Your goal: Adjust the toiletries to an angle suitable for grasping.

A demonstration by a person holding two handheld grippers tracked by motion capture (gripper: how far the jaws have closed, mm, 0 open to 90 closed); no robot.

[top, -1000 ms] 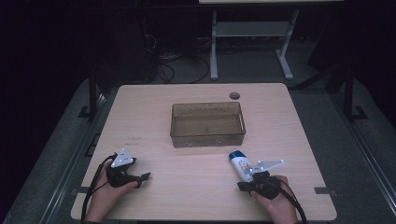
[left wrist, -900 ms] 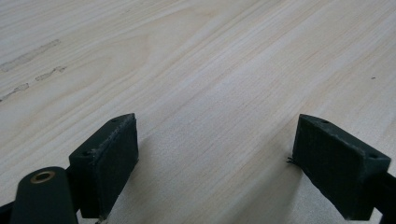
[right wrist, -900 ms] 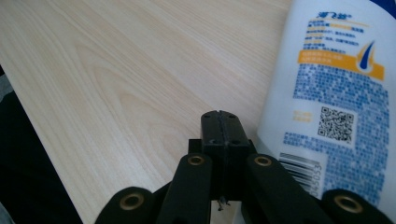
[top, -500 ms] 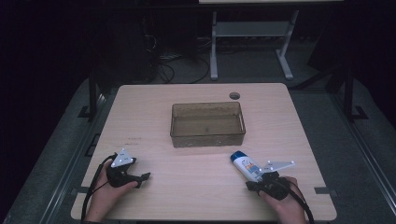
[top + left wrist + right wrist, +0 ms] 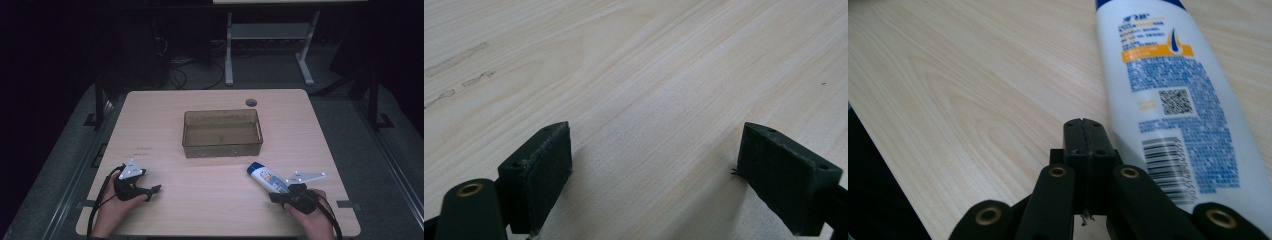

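Your right gripper has its black jaws pressed flat together with nothing between them, and the white plastic bottle with the blue cap and blue-and-orange label lies on its side just beside them, so you have no hold on it at this moment. In the high view that bottle rests on the light wooden table near your right hand, cap end pointing toward the brown translucent rectangular plastic bin, which stands open-topped and apparently empty in the middle of the table. Lying flat like that, the bottle offers its rounded sides to a grip from above or across its width, which is likely why you have come in low and alongside it. You will have to spread those jaws wide before they can straddle the body; closed as they are, they can only nudge it, and a round bottle may roll. Your left gripper sits with its jaws well apart over bare wood, holding nothing, parked near the table's near-left edge, well apart from both bottle and bin, so it seems to be waiting out of the way.
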